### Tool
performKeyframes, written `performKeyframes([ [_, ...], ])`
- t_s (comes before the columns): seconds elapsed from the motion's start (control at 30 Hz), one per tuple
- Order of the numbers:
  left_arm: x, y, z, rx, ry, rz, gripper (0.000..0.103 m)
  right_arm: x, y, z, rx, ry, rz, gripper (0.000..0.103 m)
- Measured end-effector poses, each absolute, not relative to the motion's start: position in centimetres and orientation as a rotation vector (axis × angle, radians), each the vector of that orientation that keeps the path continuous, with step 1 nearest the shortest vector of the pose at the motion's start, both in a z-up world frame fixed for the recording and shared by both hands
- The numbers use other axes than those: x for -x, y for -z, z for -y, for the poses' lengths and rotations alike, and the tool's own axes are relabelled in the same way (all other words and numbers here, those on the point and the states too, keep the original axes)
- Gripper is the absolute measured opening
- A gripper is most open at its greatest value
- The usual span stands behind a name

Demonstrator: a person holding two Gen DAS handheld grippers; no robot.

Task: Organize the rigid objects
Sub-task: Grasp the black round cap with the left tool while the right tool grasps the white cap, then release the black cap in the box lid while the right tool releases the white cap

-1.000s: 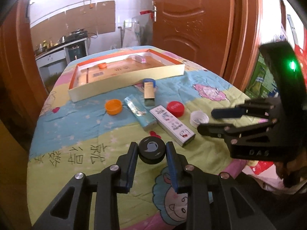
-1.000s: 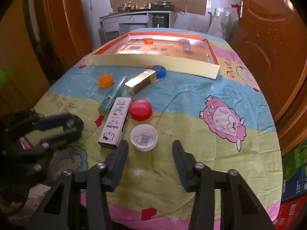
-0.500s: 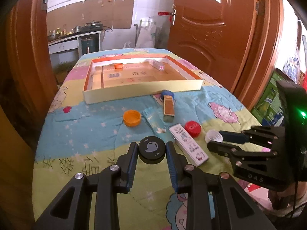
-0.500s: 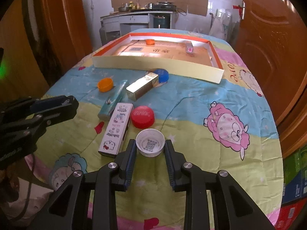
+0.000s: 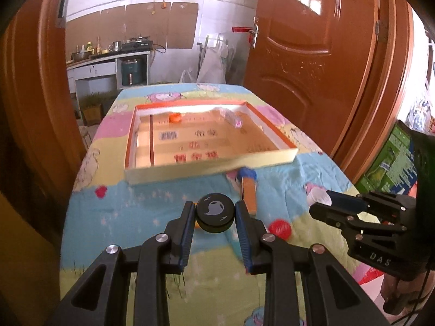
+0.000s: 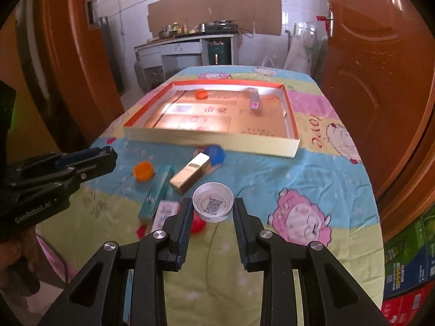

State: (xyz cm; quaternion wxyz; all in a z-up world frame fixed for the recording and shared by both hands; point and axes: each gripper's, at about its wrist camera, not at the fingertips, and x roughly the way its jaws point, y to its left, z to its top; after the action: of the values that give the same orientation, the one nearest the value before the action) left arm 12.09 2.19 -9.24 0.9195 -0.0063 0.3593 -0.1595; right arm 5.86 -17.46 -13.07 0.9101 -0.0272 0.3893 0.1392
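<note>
1. The left tongs (image 5: pixel 215 212) are clenched on a black round cap (image 5: pixel 215 212), their blue-lined pads pressing its two sides; the cap is held clear above the counter (image 5: pixel 114 206), which wears a cartoon-printed cloth.
2. The right tongs (image 6: pixel 212 206) grip a white cap (image 6: pixel 213 206), open side up, with a printed code inside; both pads touch its rim and it is lifted off the cloth.
3. A shallow cardboard tray (image 6: pixel 212 140) with an orange rim sits at the far half of the counter. Inside it lie an orange cap (image 6: pixel 201 94) near the back wall and a small clear box (image 6: pixel 254 100) towards its right side.
4. Loose on the cloth in front of the tray: a blue cap (image 6: pixel 216 153) just beside a gold box (image 6: pixel 191 172), another orange cap (image 6: pixel 143 170), a teal box (image 6: pixel 156 193), a white printed box (image 6: pixel 165 212) partly hidden by the right tongs, and a red cap (image 5: pixel 280 228).
5. In the left wrist view the right tongs appear at the right edge with the white cap between their tips.
</note>
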Motion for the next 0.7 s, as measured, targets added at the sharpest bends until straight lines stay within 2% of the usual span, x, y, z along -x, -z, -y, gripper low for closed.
performKeyframes([
  [0.7,-20.4,4.4,-1.1,0.033,0.288,-0.698,0.030,-14.0,7.8,17.6,-0.037,-0.272,-0.693,0.030],
])
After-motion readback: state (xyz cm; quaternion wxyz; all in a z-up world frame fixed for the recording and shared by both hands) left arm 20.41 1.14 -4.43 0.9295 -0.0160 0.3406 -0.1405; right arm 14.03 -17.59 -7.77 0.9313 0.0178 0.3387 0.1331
